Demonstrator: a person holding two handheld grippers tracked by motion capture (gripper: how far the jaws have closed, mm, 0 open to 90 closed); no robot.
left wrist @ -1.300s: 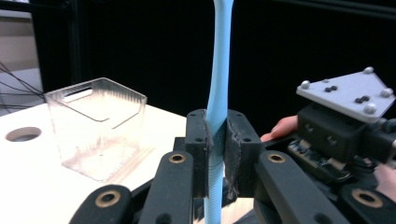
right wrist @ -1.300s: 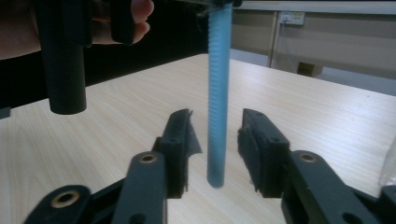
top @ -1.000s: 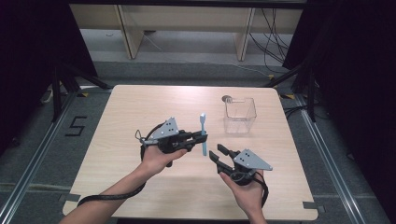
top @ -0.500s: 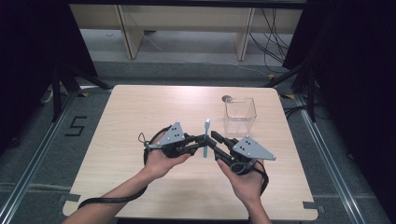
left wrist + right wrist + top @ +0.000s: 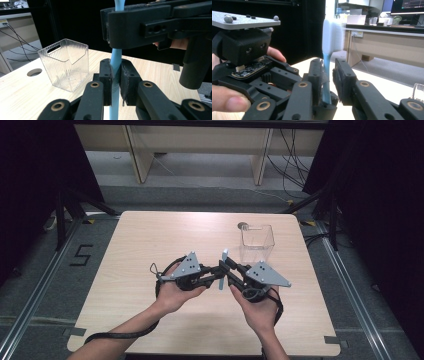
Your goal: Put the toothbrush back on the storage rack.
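One clear plastic box (image 5: 257,242) with ribbed walls and a cut-out handle is seen standing open-topped on the worktop (image 5: 150,240), near its far right corner; nothing is seen inside it. A round hole (image 5: 243,225) in the worktop is visible just beside the box. One toothbrush (image 5: 223,268) is counted, one box, and two claws.

The toothbrush is shown upright above the worktop, in front of the box and apart from it. Its handle is light blue, ribbed in the lower part; its head is white-backed with white bristles (image 5: 339,35), and is carried uppermost.

The left claw (image 5: 216,270) is seen clenched on the lower handle, both pads pressed against it in the left gripper view. The right claw (image 5: 227,265) is placed around the handle higher up, below the head; its jaws have just been closing, one pad is seen against the handle, while a narrow gap is visible at the other.
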